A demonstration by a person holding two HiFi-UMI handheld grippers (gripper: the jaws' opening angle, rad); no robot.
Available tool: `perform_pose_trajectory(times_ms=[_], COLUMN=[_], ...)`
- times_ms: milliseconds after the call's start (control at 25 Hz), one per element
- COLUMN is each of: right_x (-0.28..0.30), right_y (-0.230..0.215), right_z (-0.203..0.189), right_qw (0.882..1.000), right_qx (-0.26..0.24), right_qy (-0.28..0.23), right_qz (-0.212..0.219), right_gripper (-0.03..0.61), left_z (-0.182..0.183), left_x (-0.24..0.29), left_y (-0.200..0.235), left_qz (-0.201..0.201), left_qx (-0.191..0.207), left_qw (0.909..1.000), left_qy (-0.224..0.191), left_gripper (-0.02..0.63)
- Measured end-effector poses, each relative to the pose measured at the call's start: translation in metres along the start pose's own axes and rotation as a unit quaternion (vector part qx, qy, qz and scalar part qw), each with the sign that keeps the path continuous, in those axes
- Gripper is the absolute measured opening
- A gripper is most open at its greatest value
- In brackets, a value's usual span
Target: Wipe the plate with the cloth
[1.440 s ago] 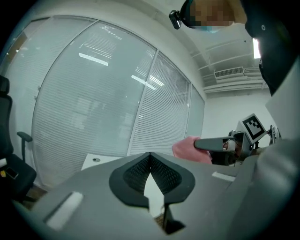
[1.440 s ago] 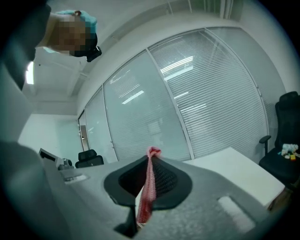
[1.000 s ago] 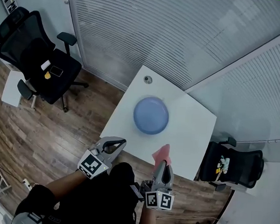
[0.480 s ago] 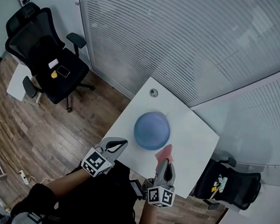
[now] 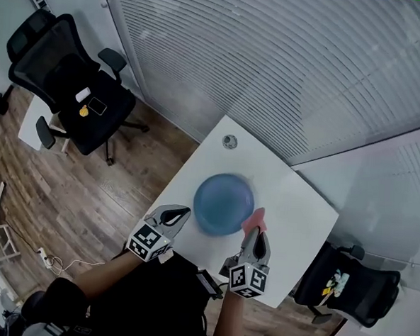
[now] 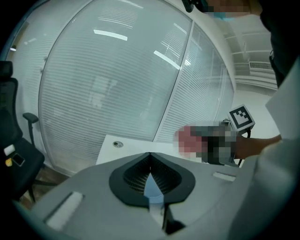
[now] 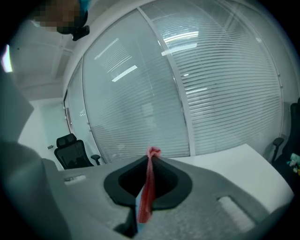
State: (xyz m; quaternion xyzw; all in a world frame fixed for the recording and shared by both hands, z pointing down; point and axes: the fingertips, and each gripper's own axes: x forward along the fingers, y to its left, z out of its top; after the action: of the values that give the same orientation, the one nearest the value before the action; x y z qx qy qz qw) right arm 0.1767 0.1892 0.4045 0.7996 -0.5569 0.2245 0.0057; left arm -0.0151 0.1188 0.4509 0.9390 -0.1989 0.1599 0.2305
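With our right tongs clamped on the pink cloth just beside the blue plate on the bench, and our left tongs clenched empty, we should lower the cloth flat and sweep rim to rim.

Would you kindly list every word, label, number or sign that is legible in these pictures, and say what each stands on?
No words, brands or numbers can be read in any view.
Black-and-white square markers on the cubes of the left gripper and the right gripper: coded patterns, no letters or digits.
Small white and yellow items on the black office chair at the left: too small to show any print.
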Motion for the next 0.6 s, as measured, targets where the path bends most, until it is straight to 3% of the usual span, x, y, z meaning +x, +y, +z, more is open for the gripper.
perform_pose_trajectory(times_ms=[240,440,600], right_x=[0.041,0.072,0.089], right_y=[-0.015,-0.033,-0.037], right_z=[-0.041,-0.079,-0.09], right_qw=[0.997,0.992,0.989], right_qx=[-0.016,0.013,-0.045], right_qy=[0.071,0.12,0.137], right_qz=[-0.007,-0.024,-0.04], right_gripper=[0.012,0.012,0.012], left_z=[-0.043,-0.076,-0.1], left_x=[0.037,0.061,0.07], left_y=[0.025,0.043,0.049], left_qz=[0.032,0.052,0.056], left_qx=[-0.034,-0.07,-0.097], left_qw=[0.9979,0.9934,0.988], left_qy=[0.045,0.075,0.106], left_gripper=[0.034,0.054,0.123])
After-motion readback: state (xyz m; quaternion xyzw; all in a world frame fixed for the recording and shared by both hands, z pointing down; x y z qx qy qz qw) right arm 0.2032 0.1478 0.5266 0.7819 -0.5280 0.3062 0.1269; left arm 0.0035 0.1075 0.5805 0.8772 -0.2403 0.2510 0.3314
